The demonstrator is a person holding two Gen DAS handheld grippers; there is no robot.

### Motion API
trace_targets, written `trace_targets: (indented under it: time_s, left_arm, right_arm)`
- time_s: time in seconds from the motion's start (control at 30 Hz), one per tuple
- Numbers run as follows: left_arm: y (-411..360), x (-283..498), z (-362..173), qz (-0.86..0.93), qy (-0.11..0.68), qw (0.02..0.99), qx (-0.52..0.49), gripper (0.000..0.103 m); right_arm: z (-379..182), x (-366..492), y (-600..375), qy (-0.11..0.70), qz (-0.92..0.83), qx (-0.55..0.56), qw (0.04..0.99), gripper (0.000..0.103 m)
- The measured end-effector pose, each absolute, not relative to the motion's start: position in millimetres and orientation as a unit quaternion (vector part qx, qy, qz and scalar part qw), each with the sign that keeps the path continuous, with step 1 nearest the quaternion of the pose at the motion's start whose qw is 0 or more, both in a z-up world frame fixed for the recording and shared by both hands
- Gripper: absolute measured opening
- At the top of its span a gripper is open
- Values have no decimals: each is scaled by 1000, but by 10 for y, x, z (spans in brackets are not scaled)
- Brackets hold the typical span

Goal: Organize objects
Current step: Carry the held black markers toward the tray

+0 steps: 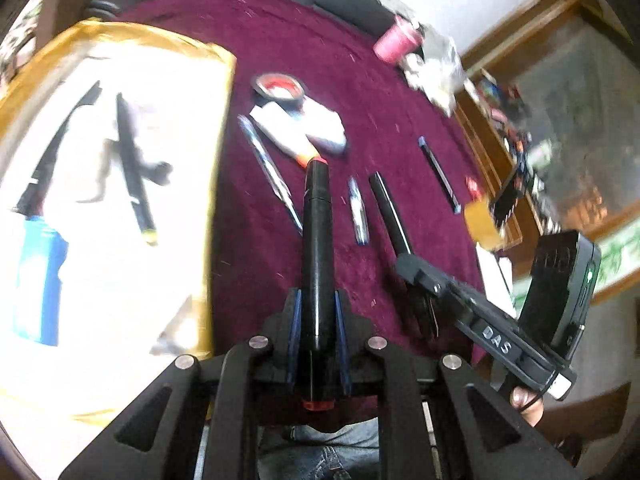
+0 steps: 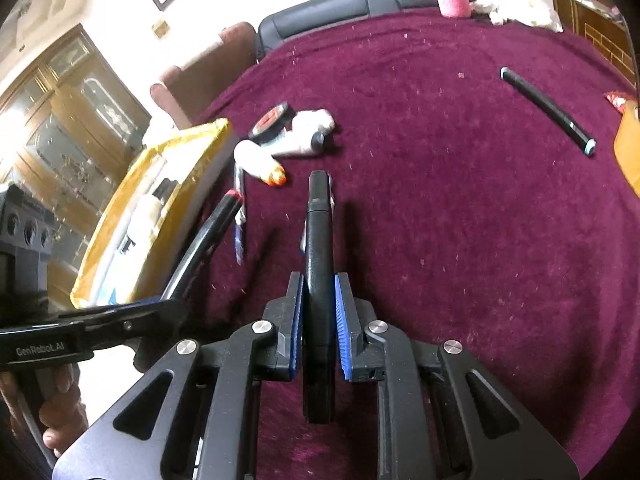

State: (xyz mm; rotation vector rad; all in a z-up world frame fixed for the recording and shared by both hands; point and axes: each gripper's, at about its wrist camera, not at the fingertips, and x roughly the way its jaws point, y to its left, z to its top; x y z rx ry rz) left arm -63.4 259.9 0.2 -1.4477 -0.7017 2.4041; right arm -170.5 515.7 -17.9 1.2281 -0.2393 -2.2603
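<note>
black marker (image 1: 316, 240) red-tipped, clamped in left gripper (image 1: 316, 308)

Box (image 1: 120, 60) left on table (image 1: 400, 120), pens (image 1: 358, 212) right, tape roll (image 1: 280, 87) behind.

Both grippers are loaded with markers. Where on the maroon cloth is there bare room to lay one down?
Bare cloth lies right of the right gripper, up to the lone black marker. Crowded: around the tape roll, white tubes and pens beside the yellow-edged box.
</note>
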Motion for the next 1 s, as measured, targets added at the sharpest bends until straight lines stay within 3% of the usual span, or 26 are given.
trace_targets:
  time_s: [0.23,0.47,1.0]
  left_arm:
    - [1897,-491,322,849,-248,54,-464,14]
    - [1296,-598,291,851,-255,-24,-459,14]
    - [970,-1267,-74,832,-186,-61,-519,15]
  right_arm:
    - [233,-1641,4628,-80,-829,429,350,15]
    - [358,-1741,3831,-51,-802,433,409,15]
    - [30,-2433,2978,-16,-793,482,373,15]
